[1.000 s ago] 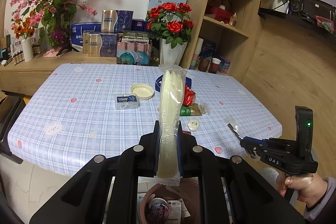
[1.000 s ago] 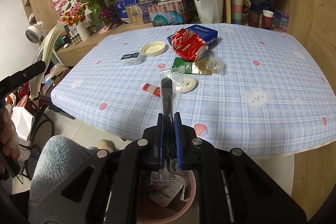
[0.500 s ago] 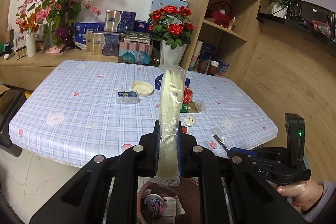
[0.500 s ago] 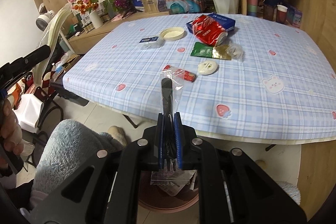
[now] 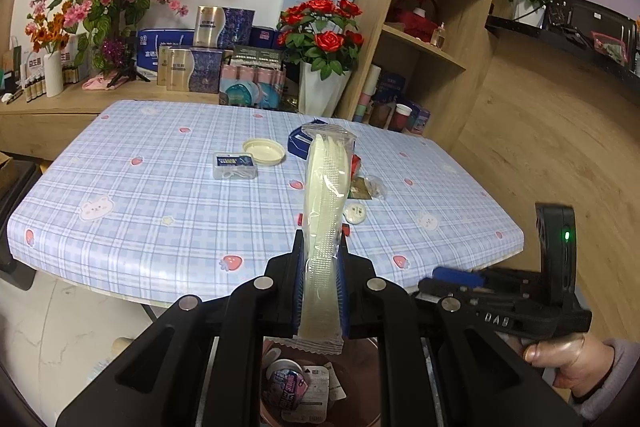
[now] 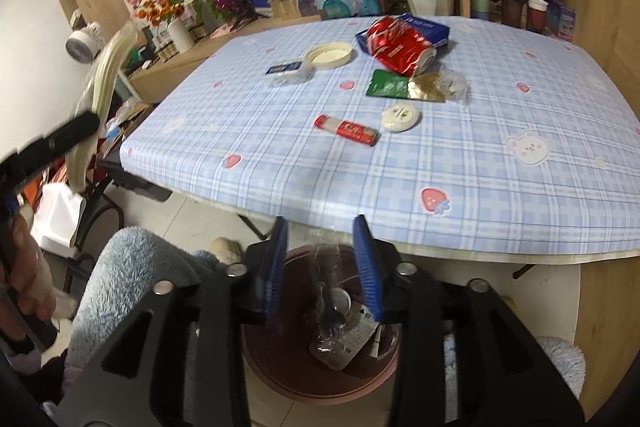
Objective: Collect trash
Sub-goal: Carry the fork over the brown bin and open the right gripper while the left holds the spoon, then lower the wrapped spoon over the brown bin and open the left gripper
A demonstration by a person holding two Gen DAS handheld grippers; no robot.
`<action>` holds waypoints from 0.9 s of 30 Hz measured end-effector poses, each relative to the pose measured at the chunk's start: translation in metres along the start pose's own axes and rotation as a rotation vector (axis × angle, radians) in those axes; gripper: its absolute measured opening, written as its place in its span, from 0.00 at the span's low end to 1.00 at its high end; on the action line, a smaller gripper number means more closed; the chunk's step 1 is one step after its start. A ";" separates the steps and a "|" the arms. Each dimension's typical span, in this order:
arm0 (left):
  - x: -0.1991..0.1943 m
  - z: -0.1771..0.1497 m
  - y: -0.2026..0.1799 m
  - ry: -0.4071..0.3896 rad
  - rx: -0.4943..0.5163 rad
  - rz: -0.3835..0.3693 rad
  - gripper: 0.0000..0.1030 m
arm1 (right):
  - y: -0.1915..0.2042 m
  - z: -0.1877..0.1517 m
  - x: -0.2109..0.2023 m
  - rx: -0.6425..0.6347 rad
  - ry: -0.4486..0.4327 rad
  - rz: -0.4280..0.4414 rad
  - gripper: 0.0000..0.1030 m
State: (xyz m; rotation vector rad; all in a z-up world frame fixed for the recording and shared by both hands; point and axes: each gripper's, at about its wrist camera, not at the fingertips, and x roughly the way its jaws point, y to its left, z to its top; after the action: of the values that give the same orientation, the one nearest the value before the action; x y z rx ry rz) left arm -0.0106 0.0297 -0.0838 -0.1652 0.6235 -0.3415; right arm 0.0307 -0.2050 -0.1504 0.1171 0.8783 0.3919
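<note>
My left gripper (image 5: 321, 259) is shut on a clear-wrapped pack of cream plastic cutlery (image 5: 324, 203), held upright over the brown trash bin (image 5: 356, 379). My right gripper (image 6: 320, 263) is open above the same bin (image 6: 280, 375); a clear wrapper (image 6: 332, 311) is dropping between its fingers into the bin. On the checked tablecloth (image 6: 280, 131) lie a red crushed can (image 6: 398, 45), a red tube (image 6: 346, 129), a green and gold sachet (image 6: 404, 87), a round white soap (image 6: 401, 117), a cream lid (image 6: 329, 54) and a small clear box (image 6: 286, 71).
A blue packet (image 6: 428, 29) lies behind the can. Flower vases, boxes and cups (image 5: 256, 67) line the back; a wooden shelf (image 5: 424, 39) stands right. A fluffy blue slipper (image 6: 140, 291) is left of the bin.
My right gripper has opened and let go of the clear wrapper, which falls into the bin. Both grippers have drawn back from the table over the bin.
</note>
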 end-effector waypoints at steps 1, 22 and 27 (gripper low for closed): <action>0.001 -0.002 -0.002 0.003 0.005 -0.003 0.13 | -0.002 0.001 -0.003 0.006 -0.014 -0.014 0.68; 0.027 -0.026 -0.041 0.087 0.103 -0.114 0.13 | -0.052 0.014 -0.041 0.113 -0.232 -0.257 0.94; 0.033 -0.029 -0.050 0.115 0.134 -0.153 0.16 | -0.058 0.012 -0.042 0.130 -0.241 -0.261 0.94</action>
State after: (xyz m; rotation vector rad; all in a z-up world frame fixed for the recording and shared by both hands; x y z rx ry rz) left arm -0.0158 -0.0301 -0.1123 -0.0648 0.7008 -0.5422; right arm 0.0325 -0.2734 -0.1273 0.1637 0.6696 0.0743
